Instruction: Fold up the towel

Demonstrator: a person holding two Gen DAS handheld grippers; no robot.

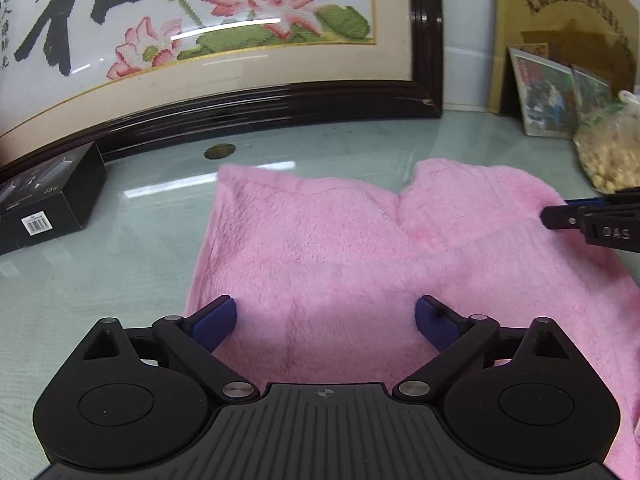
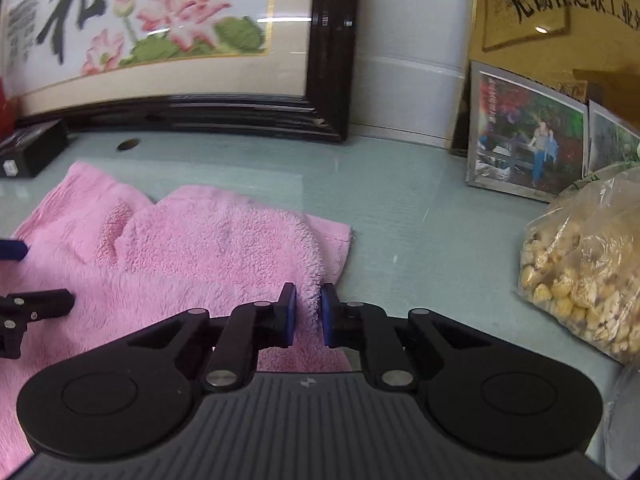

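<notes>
Towel: the pink towel (image 1: 328,248) is lying on the glass tabletop (image 2: 420,216), spread mostly flat, with one layer doubled over another along the right side, where a lower hem is peeking out past the upper edge.
Fold so far: judging by that overlap, a first fold is looking roughly made but untidy; the far edge is dipping into a notch near the middle and the layers are not lining up.
Right gripper (image 2: 308,312): its blue pads are pinching a ridge of the towel's right edge, nearly closed on the pile.
Left gripper (image 1: 326,320): its fingers are standing wide apart above the near part of the towel, gripping nothing.
Left to do: probably squaring the edges and making at least one more fold.
Surroundings: a black box (image 1: 48,196) is sitting left of the towel, a framed lotus embroidery (image 1: 192,32) is leaning behind, and a bag of snacks (image 2: 584,276) is lying to the right.
</notes>
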